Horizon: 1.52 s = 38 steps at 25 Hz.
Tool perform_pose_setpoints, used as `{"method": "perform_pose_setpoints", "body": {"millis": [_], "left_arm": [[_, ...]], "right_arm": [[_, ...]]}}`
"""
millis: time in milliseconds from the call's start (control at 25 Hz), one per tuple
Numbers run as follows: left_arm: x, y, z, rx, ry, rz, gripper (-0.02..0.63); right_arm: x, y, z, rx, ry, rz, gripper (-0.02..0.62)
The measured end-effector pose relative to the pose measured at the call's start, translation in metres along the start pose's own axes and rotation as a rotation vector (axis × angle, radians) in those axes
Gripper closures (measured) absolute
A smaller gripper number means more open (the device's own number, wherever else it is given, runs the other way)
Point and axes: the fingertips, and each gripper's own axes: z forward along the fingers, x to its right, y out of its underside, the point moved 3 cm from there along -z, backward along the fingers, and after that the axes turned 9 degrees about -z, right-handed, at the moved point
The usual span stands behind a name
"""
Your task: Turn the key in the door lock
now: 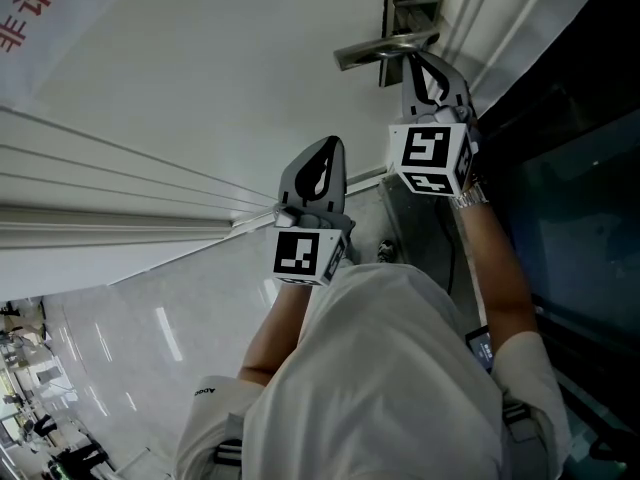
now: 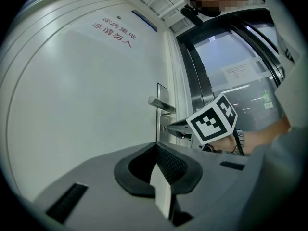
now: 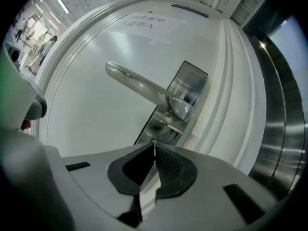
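At the tips of the right gripper (image 3: 154, 146) the jaws are clenched together, with no gap to be seen, and they butt straight onto the small round lock cylinder (image 3: 154, 141) in the steel lock plate (image 3: 163, 119). The key itself cannot be made out. I judge that it sits in that cylinder, nipped or hidden by the tips, straight ahead of the tool, with its shaft running into the door (image 3: 86, 124) along the line the gripper points. The turn should therefore be a roll about that line, not a push. Just above the tips, the door handle (image 3: 139, 83) runs off to the left, close enough to crowd the roll. The left gripper (image 2: 155, 148) is likewise closed and holds nothing; it hangs well back from the lock, so the right is the nearer hand. The left gripper view gives the side-on look, with the right gripper's nose meeting the plate below the handle. The head view hides that contact behind the right gripper's marker cube (image 1: 432, 156).
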Motion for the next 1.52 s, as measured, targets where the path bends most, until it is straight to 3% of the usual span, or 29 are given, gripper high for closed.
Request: {"method": "perform_pose_setpoints", "body": {"millis": [240,800,1520], "left_arm": [[0.001,0.001,-0.001,0.002,-0.005,-0.003,0.598],[0.001,0.001,0.002,0.001,-0.002,0.003,0.597],[0.0,0.005,-0.001,-0.008,-0.007,0.004,0.597]], "right_arm": [[0.009,0.003,0.0,0.035,-0.075,0.364,0.588],[0.018,0.016,0.002,0.072,-0.163,0.958,0.588],[0.019,0.029,0.005,0.087,-0.292,1.642,0.586]]}}
